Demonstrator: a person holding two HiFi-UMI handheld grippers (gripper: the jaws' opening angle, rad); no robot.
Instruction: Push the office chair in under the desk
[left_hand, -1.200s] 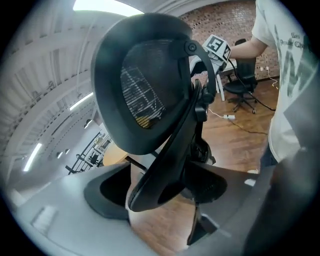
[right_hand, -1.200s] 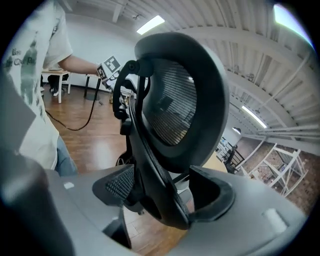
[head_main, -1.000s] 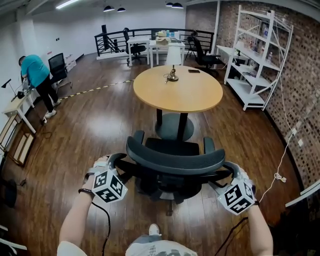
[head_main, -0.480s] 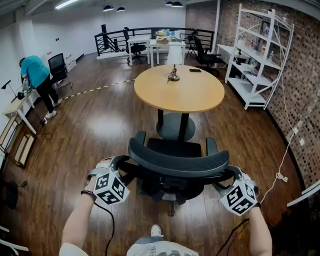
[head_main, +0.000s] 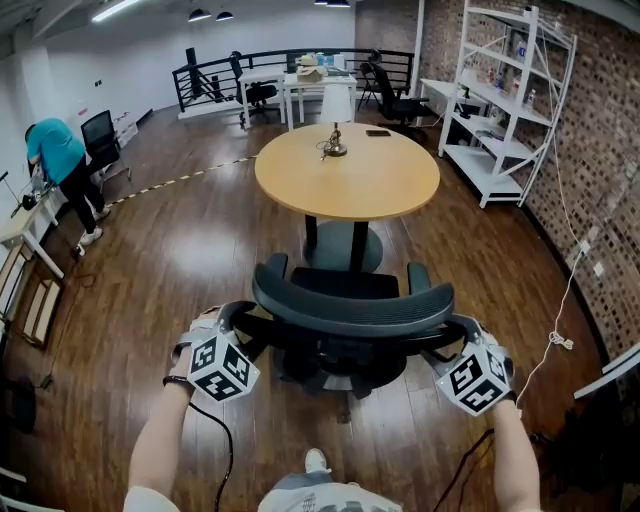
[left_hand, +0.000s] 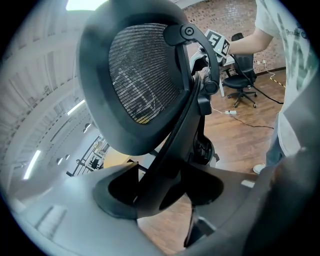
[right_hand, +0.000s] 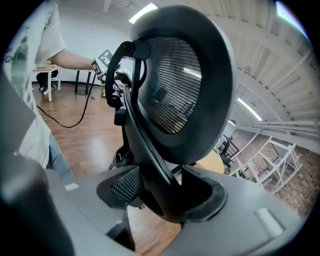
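An office chair stands on the dark plank floor facing a round wooden table, gripped from behind by a person with a handheld gripper in each hand. The seat points at the table's pedestal and its front edge lies near the pedestal's base. From above it is hard to say whether the seat has passed under the tabletop's rim.

The left gripper is clamped on the left end of the frame behind the mesh backrest. Its own view shows the black support bar filling the gap between the jaws. The right gripper takes the matching spot on the right side. There the curved bar also sits between the jaws and appears to touch both pads, though the jaws are opening a little at this moment. Both forearms reach forward and down, one on either side of the backrest.

On the tabletop stand a small lamp with a white shade and, toward the far right edge, a flat dark object. White metal shelving lines the brick wall at the right. Well apart at the far left, a person in a teal shirt bends over a desk.
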